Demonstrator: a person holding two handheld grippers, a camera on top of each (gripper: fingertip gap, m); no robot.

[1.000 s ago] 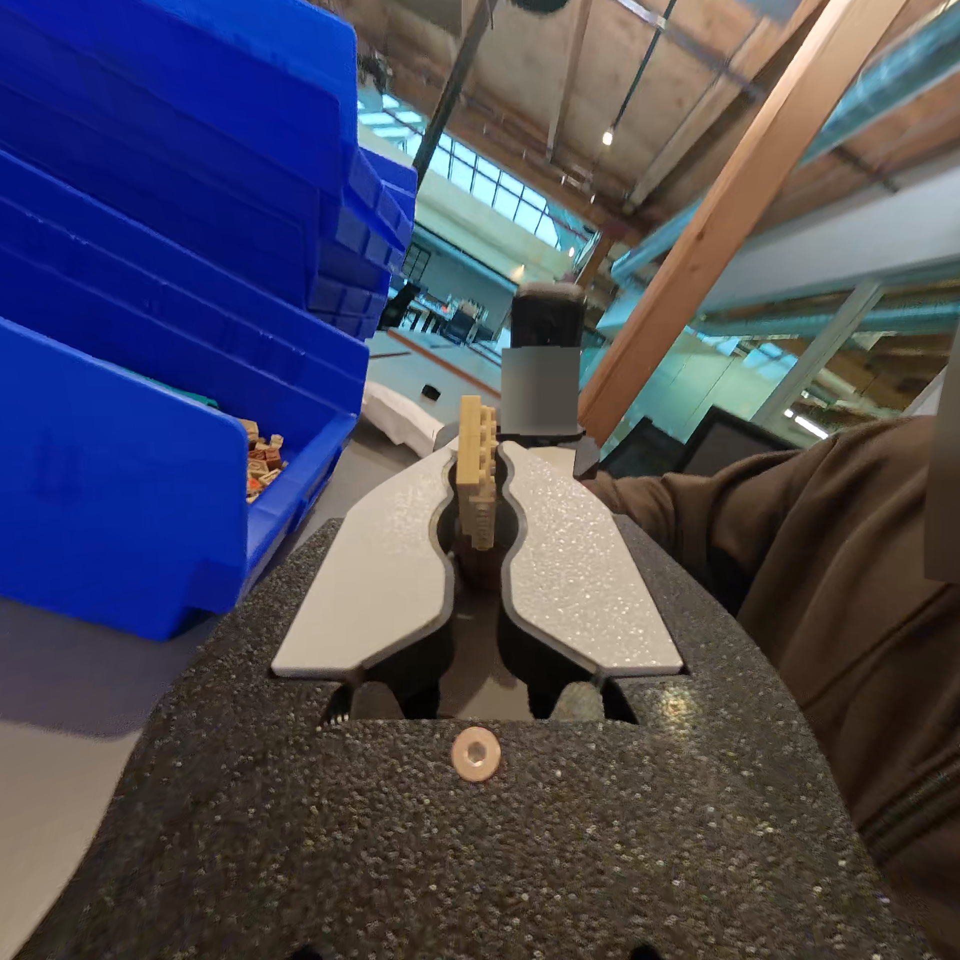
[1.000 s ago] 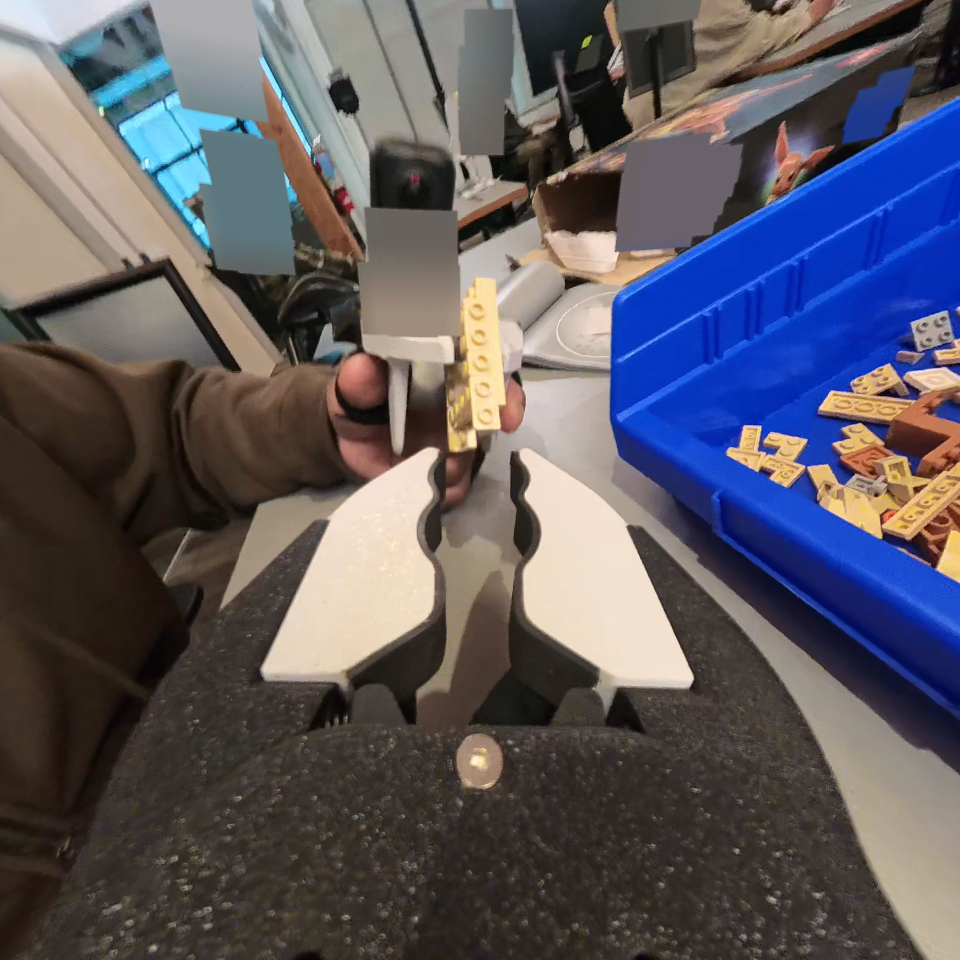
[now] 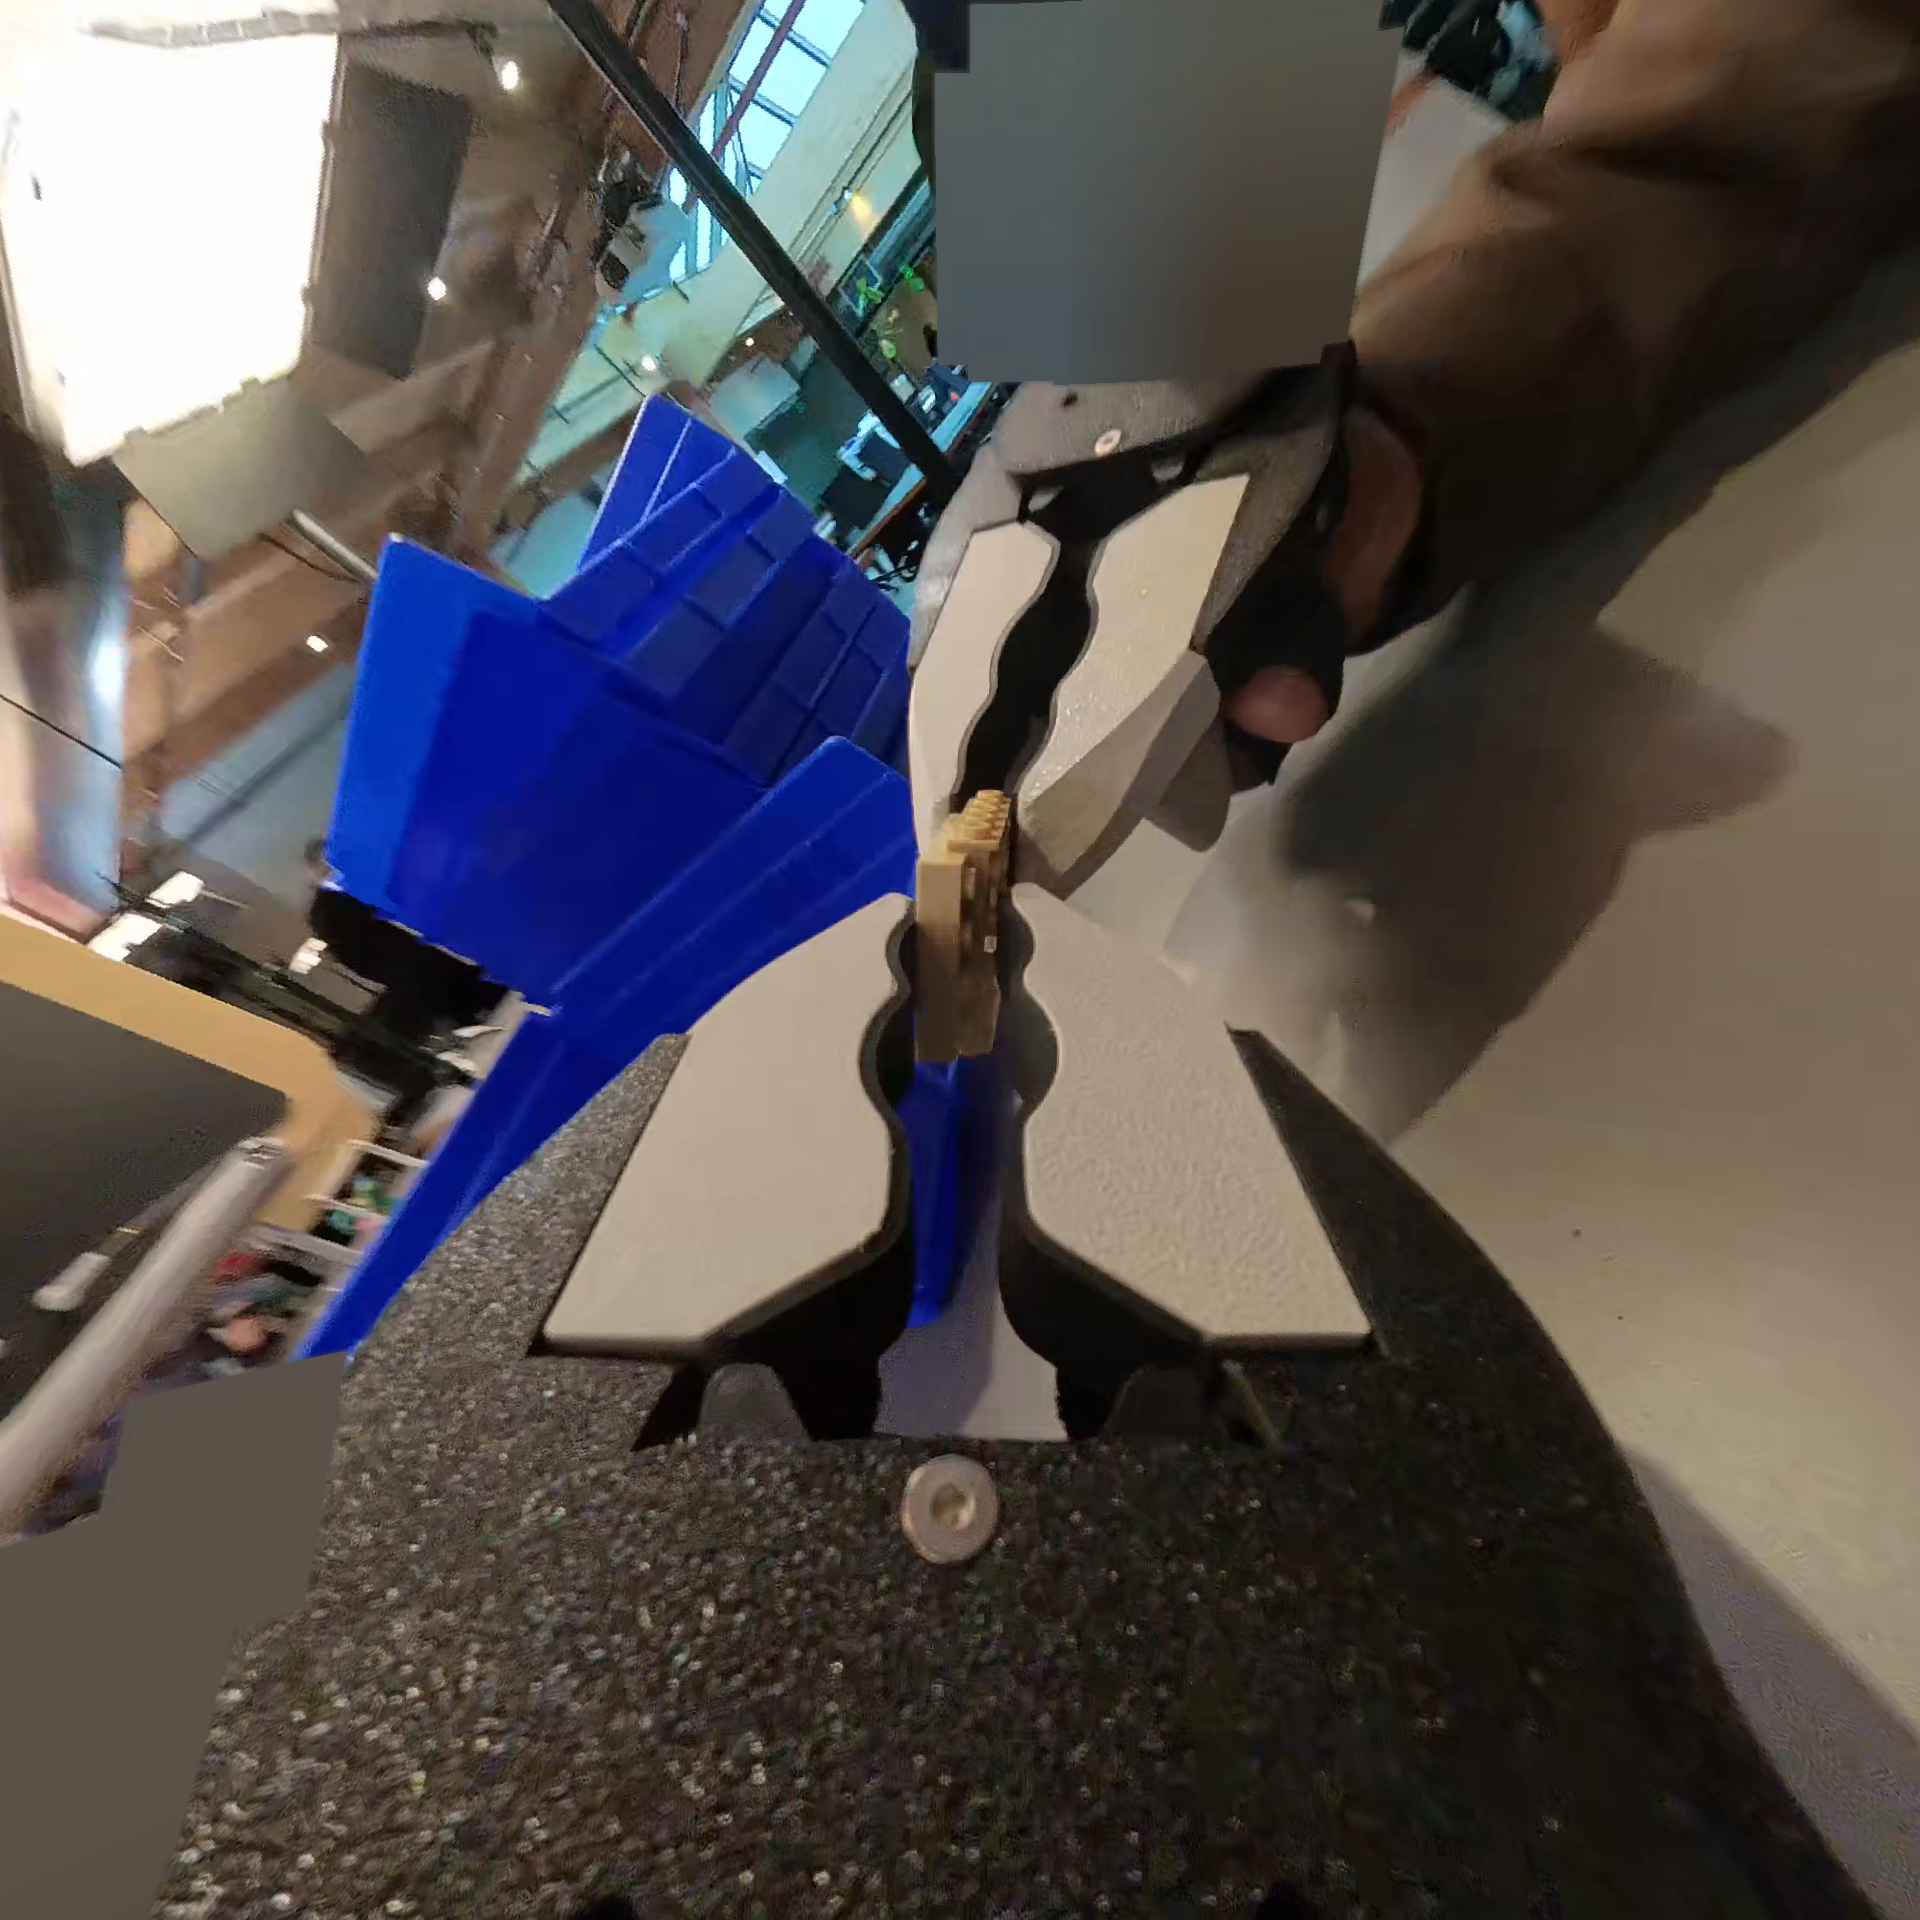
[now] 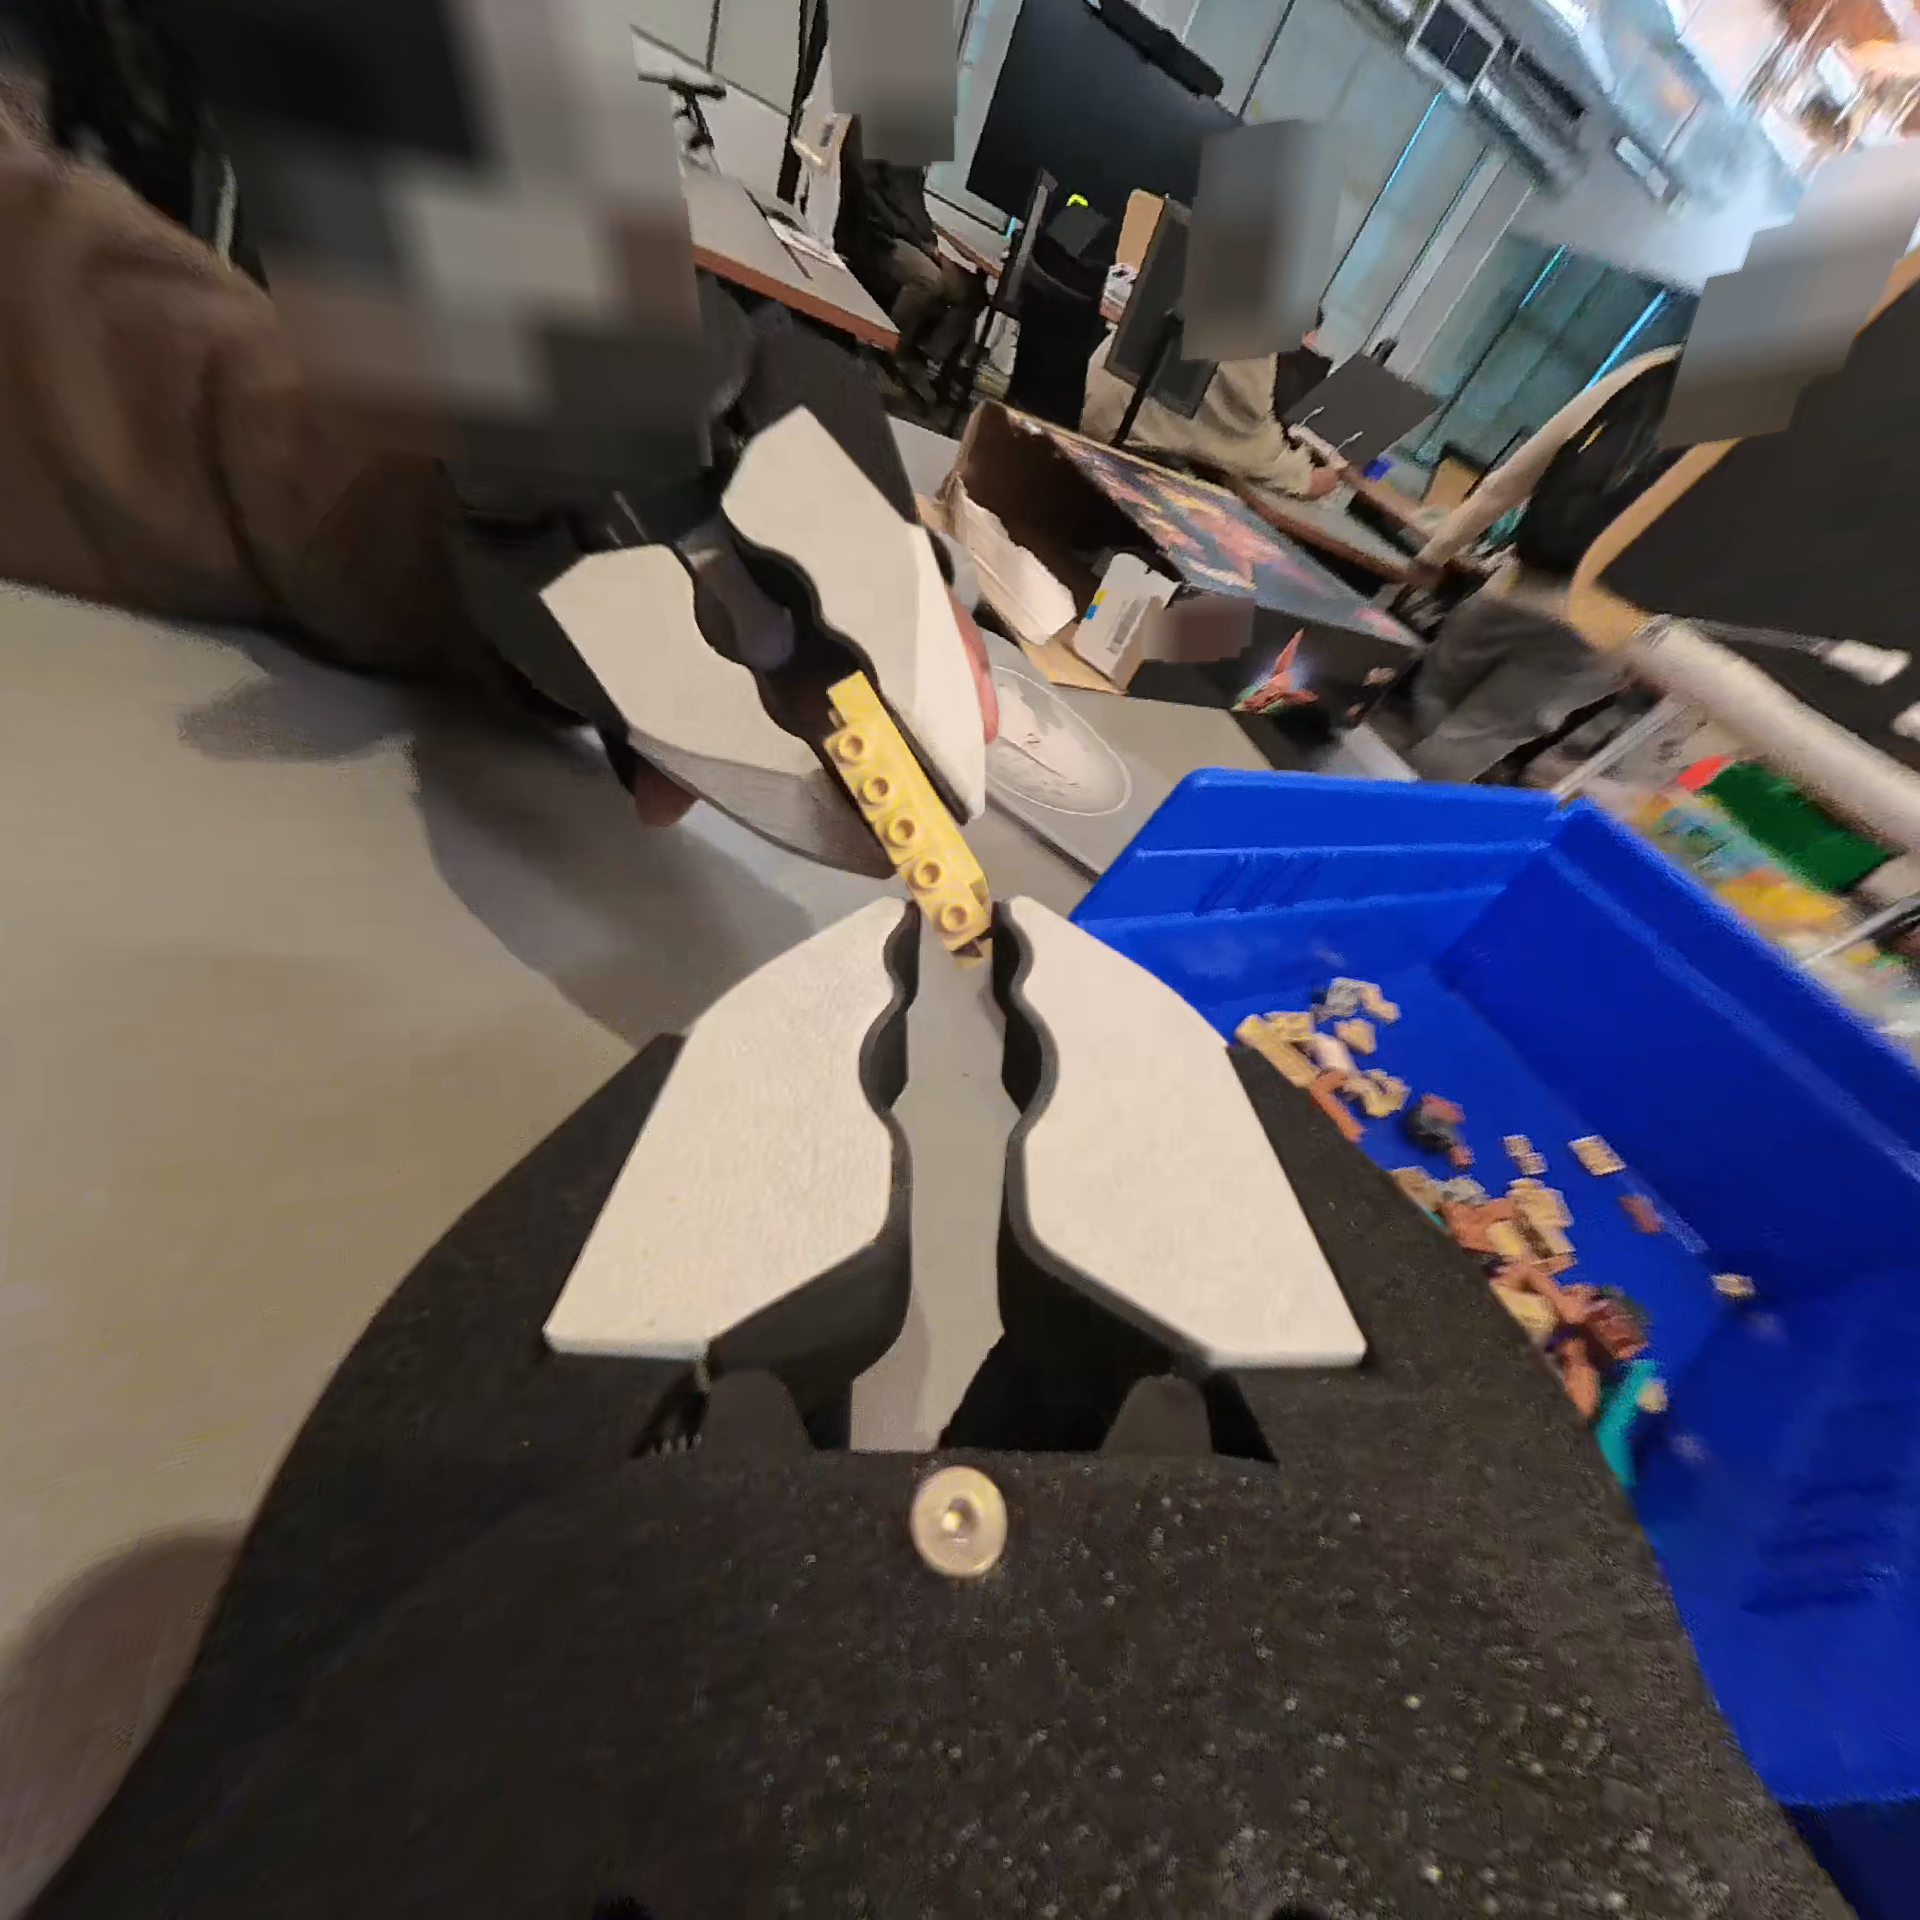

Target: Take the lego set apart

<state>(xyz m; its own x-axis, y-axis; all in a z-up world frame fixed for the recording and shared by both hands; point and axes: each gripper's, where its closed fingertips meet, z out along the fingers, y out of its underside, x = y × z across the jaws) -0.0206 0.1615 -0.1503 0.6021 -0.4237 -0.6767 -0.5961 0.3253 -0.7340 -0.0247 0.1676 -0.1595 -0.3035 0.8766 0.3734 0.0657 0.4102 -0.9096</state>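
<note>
Two tongs meet tip to tip above the grey bench [image 4: 260, 987]. Left tongs [image 3: 958, 940] are clamped on a tan stack of studded plates [image 3: 956, 956], pads pressing both its faces. Right tongs [image 4: 954, 930] are closed on the near end of that stack [image 4: 914, 831], which spans between both tools. A blue bin [image 4: 1558, 935] with loose tan and brown pieces [image 4: 1507, 1216] sits just right of the tongs. Stacked blue bins [image 3: 644, 748] stand to the left in the left wrist view. Brown sleeve [image 3: 1621, 312] far right.
</note>
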